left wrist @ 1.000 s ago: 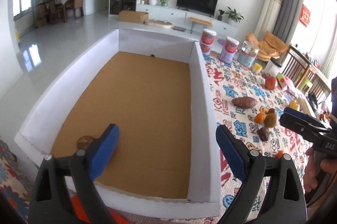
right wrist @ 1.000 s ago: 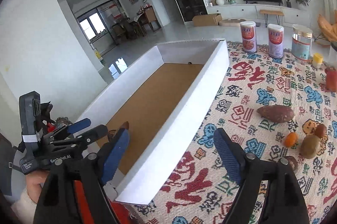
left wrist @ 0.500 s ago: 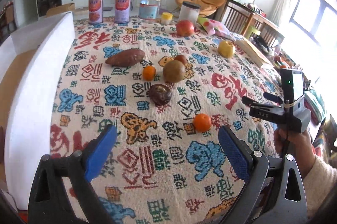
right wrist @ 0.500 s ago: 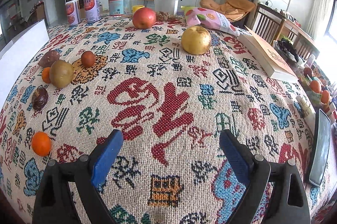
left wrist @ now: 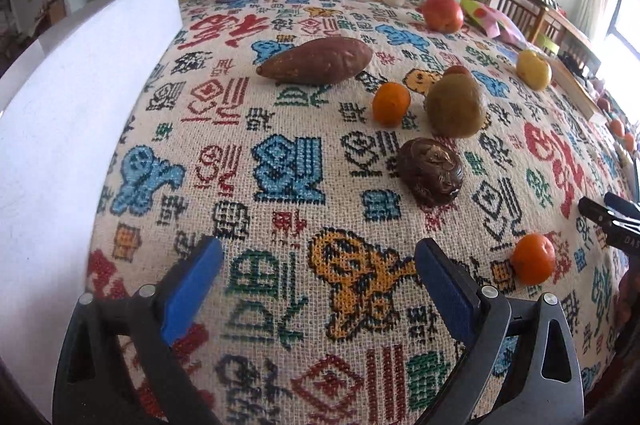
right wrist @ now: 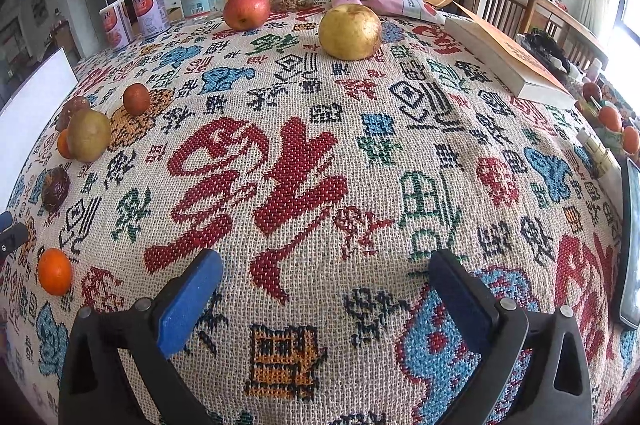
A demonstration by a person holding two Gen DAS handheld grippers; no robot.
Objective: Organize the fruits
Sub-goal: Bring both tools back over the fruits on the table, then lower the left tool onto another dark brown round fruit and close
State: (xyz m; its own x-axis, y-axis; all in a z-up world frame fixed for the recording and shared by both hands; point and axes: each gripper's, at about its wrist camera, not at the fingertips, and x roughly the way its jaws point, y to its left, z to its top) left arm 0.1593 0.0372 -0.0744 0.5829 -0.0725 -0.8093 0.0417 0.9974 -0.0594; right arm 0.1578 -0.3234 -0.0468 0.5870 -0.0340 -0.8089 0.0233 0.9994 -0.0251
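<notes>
Fruits lie scattered on the woven tablecloth with coloured character patterns (left wrist: 280, 161). In the left wrist view, a reddish-brown tapered sweet potato (left wrist: 318, 60) rests far centre, near the white box wall (left wrist: 80, 97) on the left. To its right sit a small orange tangerine (left wrist: 391, 104) and a dull green-brown oval fruit (left wrist: 455, 106), close together. A dark brown wrinkled fruit (left wrist: 430, 171) lies just nearer than these. A second orange tangerine (left wrist: 533, 258) sits near right. A red apple (left wrist: 443, 13) and a yellow pear (left wrist: 533, 69) lie farther right.

In the right wrist view, the yellow pear (right wrist: 350, 32) and red apple (right wrist: 246, 8) stand far centre, with a small reddish-brown round fruit (right wrist: 136, 98) on the left.

The left gripper (left wrist: 318, 283) hovers low over the cloth, its blue-padded fingers (left wrist: 188, 289) spread wide and holding nothing. The right gripper (right wrist: 326, 293) is likewise spread wide above bare cloth, empty, its tips visible at the right edge of the left wrist view just beyond the near tangerine.
</notes>
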